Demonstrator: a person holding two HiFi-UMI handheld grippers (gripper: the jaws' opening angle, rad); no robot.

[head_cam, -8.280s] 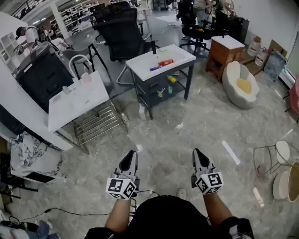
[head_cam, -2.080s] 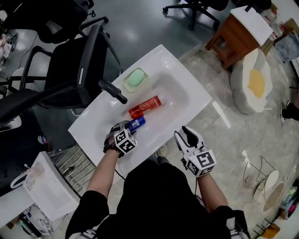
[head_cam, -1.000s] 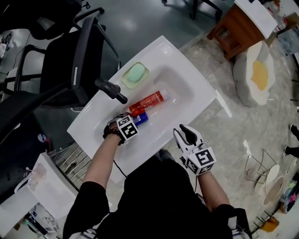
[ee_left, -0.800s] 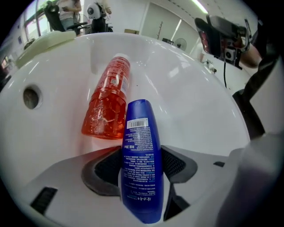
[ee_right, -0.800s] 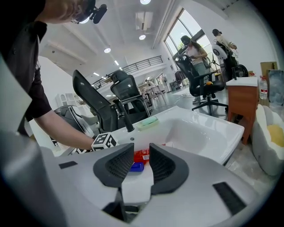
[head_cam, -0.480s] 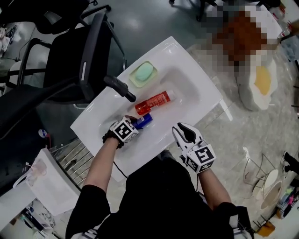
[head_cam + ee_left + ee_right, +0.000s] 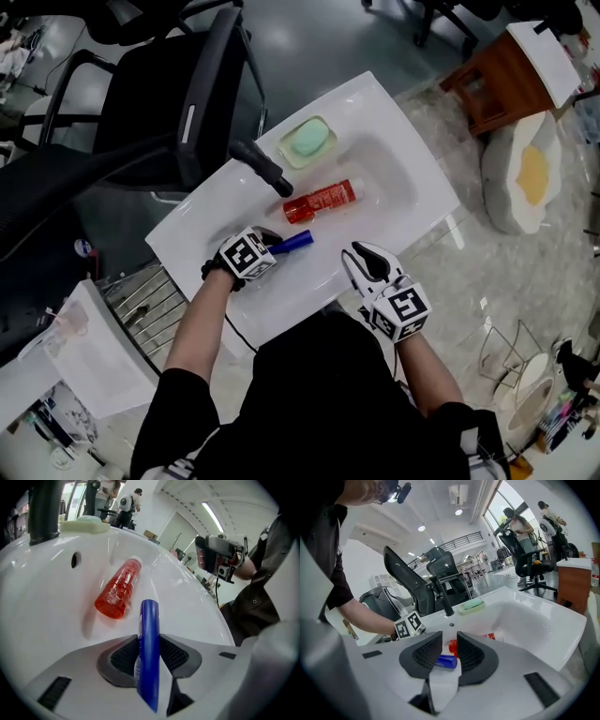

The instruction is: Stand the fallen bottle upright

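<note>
A small blue bottle [image 7: 292, 243] is clamped between the pads of my left gripper [image 7: 267, 244]. Those jaws have just been closing, and they now press on both of its sides. In the left gripper view the blue bottle [image 7: 149, 644] sticks forward out of the left gripper [image 7: 149, 641], still tilted, over the white sink [image 7: 398, 127]. A red bottle [image 7: 321, 201] lies on its side in the basin just beyond it. My right gripper [image 7: 366, 262] hovers at the sink's near edge. Its jaws have narrowed a little and hold nothing.
A black faucet [image 7: 262, 167] and a green soap in its dish [image 7: 307, 141] stand on the sink's back rim. A black office chair [image 7: 183, 103] is behind the sink, with a wire rack [image 7: 141, 309] at the left. A wooden cabinet [image 7: 492, 80] and a white floor seat [image 7: 525, 173] are at the right.
The left gripper has shut on the blue bottle, rolled, and lifted it a little, so its free end swung right. The right gripper has drifted slightly left along the sink edge.
</note>
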